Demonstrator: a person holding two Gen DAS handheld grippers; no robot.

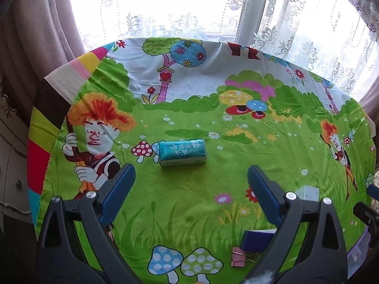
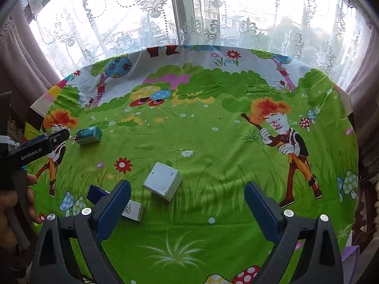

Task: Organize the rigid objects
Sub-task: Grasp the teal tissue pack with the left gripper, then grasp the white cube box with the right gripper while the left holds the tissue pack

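Observation:
A teal tissue pack lies on the cartoon tablecloth just ahead of my left gripper, which is open and empty. The pack also shows in the right wrist view, far left. A white cube box sits just ahead of my right gripper, slightly left of centre; it is open and empty. The cube also shows in the left wrist view, partly behind the right finger. A blue-and-white flat box lies behind the right gripper's left finger; it also shows in the left wrist view. A pink binder clip lies near it.
The round table is covered by a green cartoon cloth. Lace curtains and a window stand behind it. The left gripper's body and a hand show at the left edge of the right wrist view. A cabinet stands at the left.

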